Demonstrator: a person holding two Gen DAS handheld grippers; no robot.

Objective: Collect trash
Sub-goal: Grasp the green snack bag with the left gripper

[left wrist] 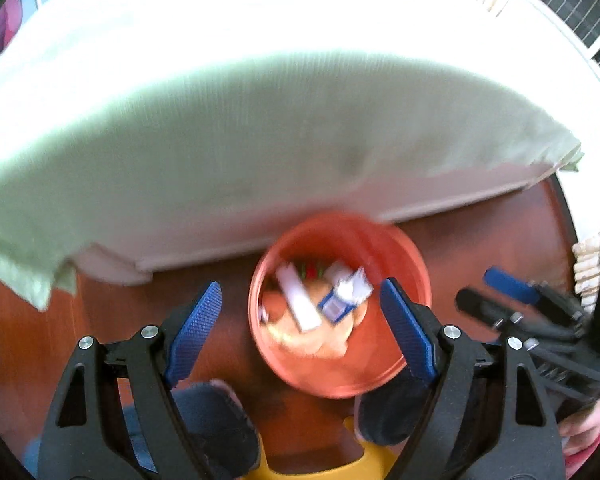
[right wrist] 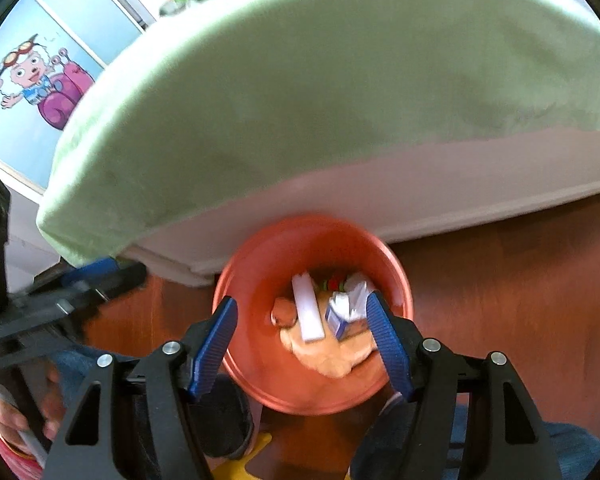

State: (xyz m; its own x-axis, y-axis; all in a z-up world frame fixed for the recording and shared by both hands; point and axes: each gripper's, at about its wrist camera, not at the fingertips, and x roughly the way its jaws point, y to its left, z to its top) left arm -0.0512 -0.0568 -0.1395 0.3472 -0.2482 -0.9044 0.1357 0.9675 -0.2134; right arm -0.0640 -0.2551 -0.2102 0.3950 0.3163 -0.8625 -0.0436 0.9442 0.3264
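only my right wrist view caught the cartoon poster (right wrist: 40, 80) on the wall, while my left wrist view caught the window grille (left wrist: 580, 12). both my left gripper (left wrist: 300, 312) and right gripper (right wrist: 302, 340) hung wide and empty over the red bin (left wrist: 404, 256) on the wood floor (left wrist: 500, 232). it held a white strip (right wrist: 308, 312), a blue-white carton (right wrist: 338, 320), crumpled paper and orange peel-like scraps, with a green-covered bed (right wrist: 300, 100) just behind and dark shoes (right wrist: 224, 420) below.

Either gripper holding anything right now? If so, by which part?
Nothing is held. Left gripper and right gripper both hang above the orange bin with jaws open and empty; the trash, including a blue-and-white carton, lies inside the bin.
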